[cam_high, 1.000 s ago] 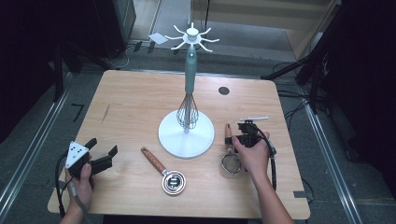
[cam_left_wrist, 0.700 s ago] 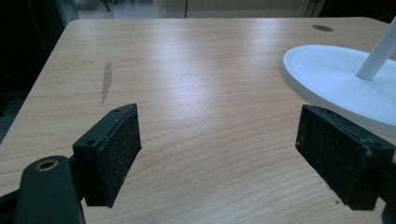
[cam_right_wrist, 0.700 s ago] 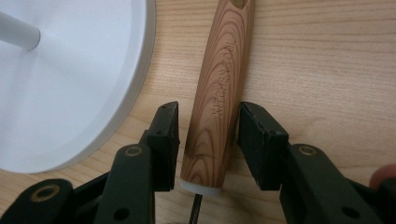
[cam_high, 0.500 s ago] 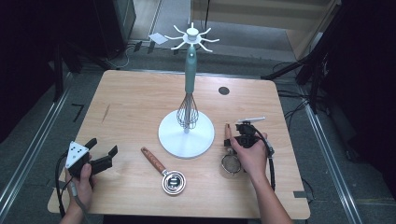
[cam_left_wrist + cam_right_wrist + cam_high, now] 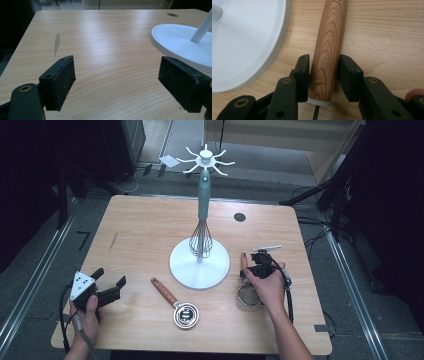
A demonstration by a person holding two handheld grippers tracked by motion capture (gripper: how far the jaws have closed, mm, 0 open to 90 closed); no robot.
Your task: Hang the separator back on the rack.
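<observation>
Two black jaws of my right gripper (image 5: 323, 77) bracket the wooden handle (image 5: 329, 47) of a small strainer (image 5: 248, 296) lying on the table (image 5: 140, 235). They have just been closing: the left pad looks to be touching the wood, while a thin gap is left at the right pad, so I cannot tell whether the grip is firm yet. The handle's white end cap sits between the jaws, and the words "KITCHEN TOOL" run along the grain. In the high view my right hand (image 5: 267, 285) covers the gripper at the near right of the table, the strainer's mesh bowl pokes out on the near side of my hand, and the handle tip points away toward the far edge. Just to the left is the round white base of a utensil stand (image 5: 200, 265), close to the handle but apart from it. A whisk (image 5: 201, 240) hangs against the stand's teal pole. My left gripper (image 5: 107, 289) hovers at the near left with its jaws spread wide and nothing between them, only bare wood beneath. Between my hands, near the front edge, lies a wooden-handled metal measuring cup (image 5: 185, 314), untouched.
</observation>
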